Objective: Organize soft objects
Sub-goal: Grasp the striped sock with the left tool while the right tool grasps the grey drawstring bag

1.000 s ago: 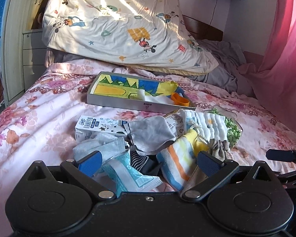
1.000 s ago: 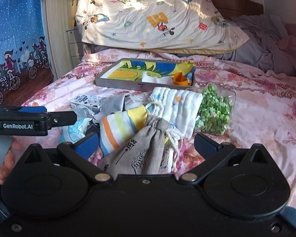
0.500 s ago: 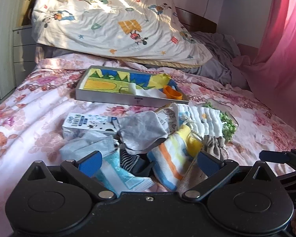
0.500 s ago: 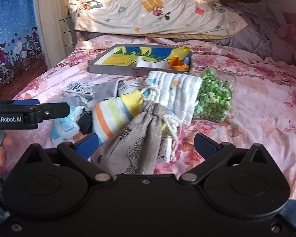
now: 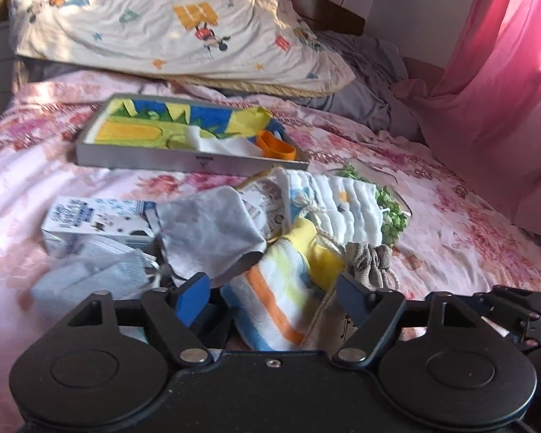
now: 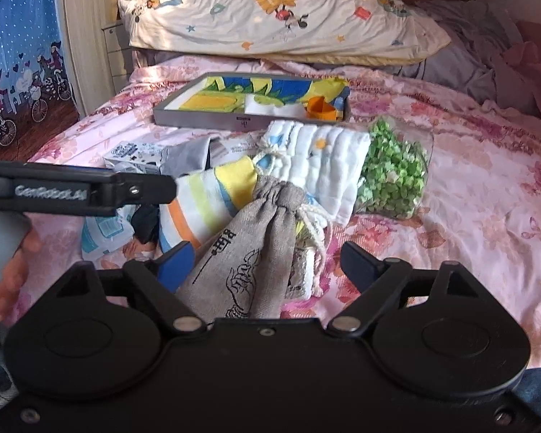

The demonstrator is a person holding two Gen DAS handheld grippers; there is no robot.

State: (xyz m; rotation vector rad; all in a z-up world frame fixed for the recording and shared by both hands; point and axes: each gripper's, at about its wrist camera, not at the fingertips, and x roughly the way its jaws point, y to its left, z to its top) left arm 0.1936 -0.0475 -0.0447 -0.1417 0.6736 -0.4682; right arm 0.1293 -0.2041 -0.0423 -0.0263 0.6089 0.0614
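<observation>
A: Left wrist view: what is the left gripper (image 5: 272, 297) doing?

B: It hovers low over the near edge of the pile, jaws spread wide and gripping nothing. The striped towel (image 5: 281, 290) lies between its fingers, probably the first pick, since it sits on top and nearest.

A: Which way does the towel run?

B: Its long axis slants from near-centre up toward the yellow end at right. The grey tray (image 5: 189, 157) sits beyond the pile, likely the destination.

A: Right wrist view?

B: The right gripper (image 6: 267, 261) is also wide open and empty, straddling 1 linen drawstring pouch (image 6: 259, 238). The pouch's tied neck points away, toward the folded white cloth (image 6: 324, 166).
</observation>
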